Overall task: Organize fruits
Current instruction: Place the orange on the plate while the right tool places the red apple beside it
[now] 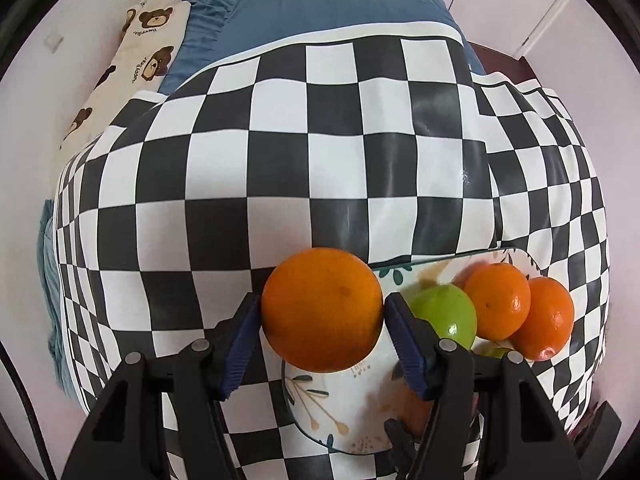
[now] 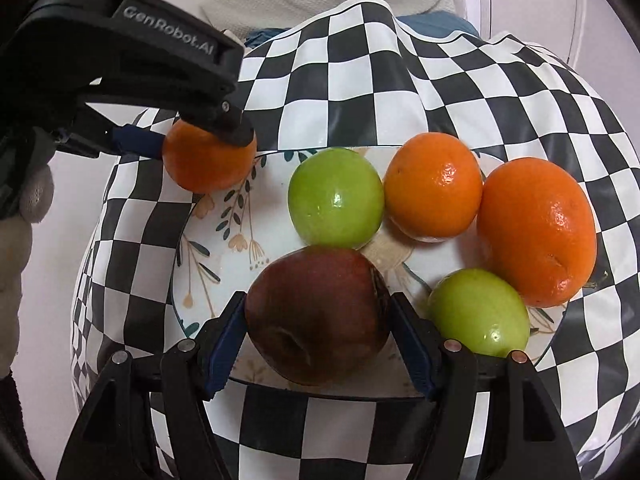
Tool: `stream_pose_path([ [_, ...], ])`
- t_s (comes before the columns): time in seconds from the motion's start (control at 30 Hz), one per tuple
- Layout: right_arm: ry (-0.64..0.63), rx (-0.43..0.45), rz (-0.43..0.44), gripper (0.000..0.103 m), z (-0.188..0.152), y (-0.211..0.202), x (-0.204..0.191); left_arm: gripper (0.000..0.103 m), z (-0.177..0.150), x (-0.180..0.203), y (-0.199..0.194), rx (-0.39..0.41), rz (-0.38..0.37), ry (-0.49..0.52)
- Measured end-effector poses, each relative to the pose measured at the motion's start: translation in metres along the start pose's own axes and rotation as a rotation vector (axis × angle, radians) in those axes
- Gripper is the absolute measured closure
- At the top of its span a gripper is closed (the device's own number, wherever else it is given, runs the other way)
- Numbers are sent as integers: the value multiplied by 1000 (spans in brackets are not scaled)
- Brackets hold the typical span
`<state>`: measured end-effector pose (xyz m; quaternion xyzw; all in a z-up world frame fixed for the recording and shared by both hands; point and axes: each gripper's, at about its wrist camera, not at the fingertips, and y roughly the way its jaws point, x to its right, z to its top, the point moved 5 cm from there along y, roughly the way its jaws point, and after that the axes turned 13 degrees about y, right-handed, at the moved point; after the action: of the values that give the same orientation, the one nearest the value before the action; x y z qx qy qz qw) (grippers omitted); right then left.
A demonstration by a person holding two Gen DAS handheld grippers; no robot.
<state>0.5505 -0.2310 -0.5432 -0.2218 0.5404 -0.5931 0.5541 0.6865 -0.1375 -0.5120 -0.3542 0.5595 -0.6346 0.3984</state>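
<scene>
My left gripper (image 1: 322,304) is shut on a big orange (image 1: 322,310), with both blue pads pressed to its sides. It hangs over the left rim of a floral plate (image 1: 340,412). The right wrist view shows that same orange (image 2: 208,160) in the left gripper (image 2: 200,146) above the plate's (image 2: 216,248) far left edge. My right gripper (image 2: 317,300) straddles a dark red apple (image 2: 316,316) that rests on the plate's near rim; the fingertips flank it without a clear squeeze. Also on the plate are two green apples (image 2: 336,196) (image 2: 480,312) and two oranges (image 2: 434,186) (image 2: 536,232).
The plate lies on a black and white checkered cloth (image 1: 320,140) spread over a bed. Blue bedding (image 1: 320,12) and a bear-print pillow (image 1: 148,40) lie beyond it. A gloved hand (image 2: 24,208) holds the left gripper at the left edge.
</scene>
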Motion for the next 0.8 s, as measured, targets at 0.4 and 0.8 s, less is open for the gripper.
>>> stream_pose_path([
  [0.4, 31, -42, 23, 18, 0, -10, 2, 41, -27, 9, 18, -60, -54, -5],
  [0.8, 95, -48, 8, 7, 12, -50, 16, 12, -43, 11, -29, -13, -39, -34],
])
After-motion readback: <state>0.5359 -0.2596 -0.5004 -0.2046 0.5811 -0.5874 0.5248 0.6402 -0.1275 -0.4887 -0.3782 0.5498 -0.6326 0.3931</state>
